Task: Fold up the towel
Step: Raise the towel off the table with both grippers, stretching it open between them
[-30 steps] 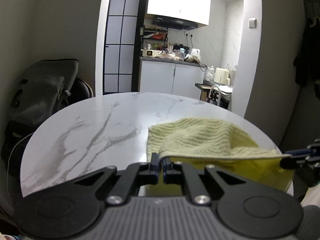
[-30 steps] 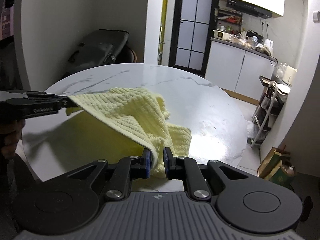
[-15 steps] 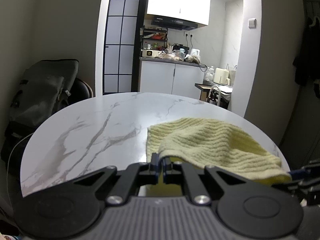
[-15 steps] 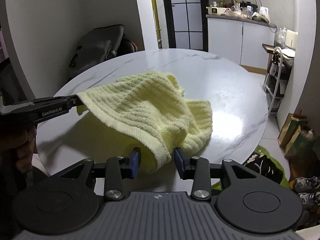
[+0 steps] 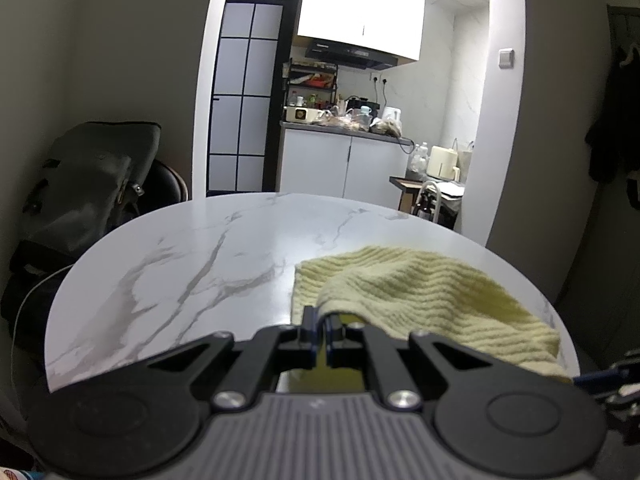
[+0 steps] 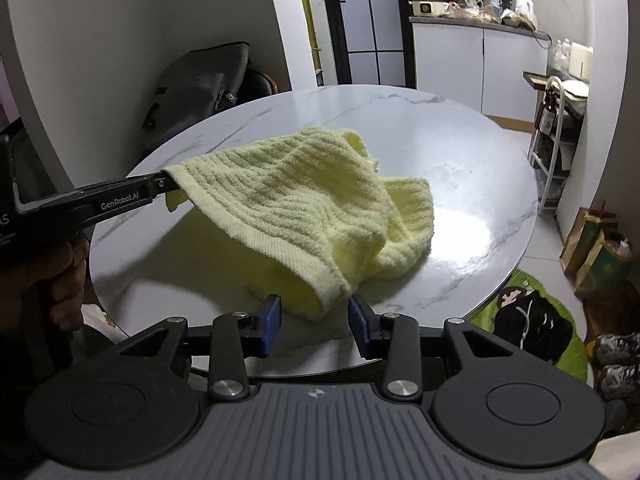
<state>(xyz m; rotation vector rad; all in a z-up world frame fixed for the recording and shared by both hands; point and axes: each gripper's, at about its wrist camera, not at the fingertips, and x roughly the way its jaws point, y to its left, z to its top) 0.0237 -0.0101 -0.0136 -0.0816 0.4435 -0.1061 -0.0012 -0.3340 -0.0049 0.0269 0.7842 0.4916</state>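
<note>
The towel (image 6: pixel 320 208) is pale yellow, with a ribbed, waffle-like weave and a flat hemmed border. It sits bunched and partly lifted near the table's near right edge (not spread flat). One corner is raised off the surface at the left, so the cloth slopes down from there like a tent; the hem runs diagonally along its front. The far part lies rumpled on the marble top, and a lower corner droops by the near rim.
</note>
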